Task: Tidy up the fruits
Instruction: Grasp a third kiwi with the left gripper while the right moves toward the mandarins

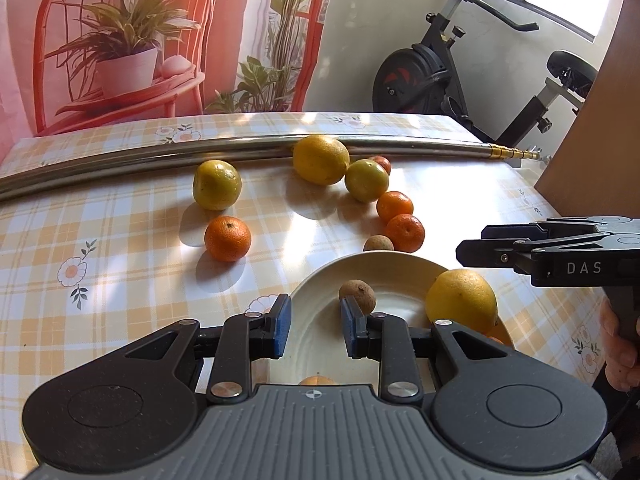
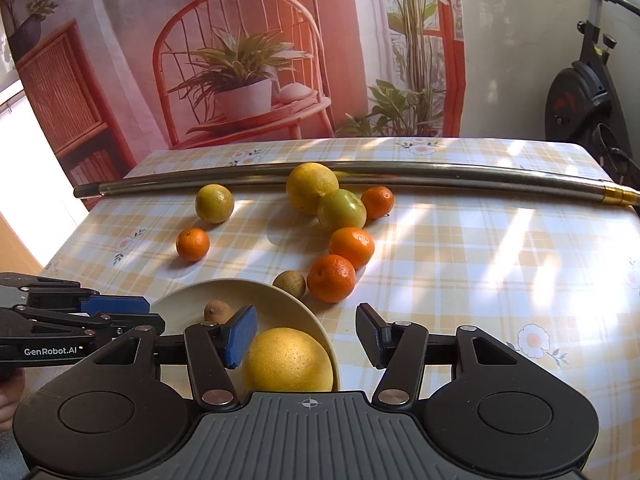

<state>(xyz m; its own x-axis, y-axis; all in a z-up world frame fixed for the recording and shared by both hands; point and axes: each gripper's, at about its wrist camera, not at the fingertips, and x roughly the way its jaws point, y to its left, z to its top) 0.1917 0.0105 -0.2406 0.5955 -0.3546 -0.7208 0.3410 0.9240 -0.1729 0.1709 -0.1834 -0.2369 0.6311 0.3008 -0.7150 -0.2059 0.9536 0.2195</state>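
Left wrist view: the left gripper (image 1: 315, 300) hangs narrowly parted and empty over the plate (image 1: 320, 276), which holds a small brown fruit (image 1: 357, 296) and a yellow citrus (image 1: 460, 300).

Right wrist view: the right gripper (image 2: 306, 310) gapes wider, empty, above the plate's rim; tangerines (image 2: 331, 278) lie on the tablecloth (image 2: 480, 260) beyond.

Open tablecloth lies along the table's (image 2: 480, 264) right edge and across its near left corner. A metal rod (image 2: 460, 174) bars the far edge from side to side. Loose fruit crowds the middle: a large yellow fruit (image 2: 312, 187) touching the rod, tangerines (image 2: 331, 278) trailing toward the plate (image 2: 180, 304) at the near edge.
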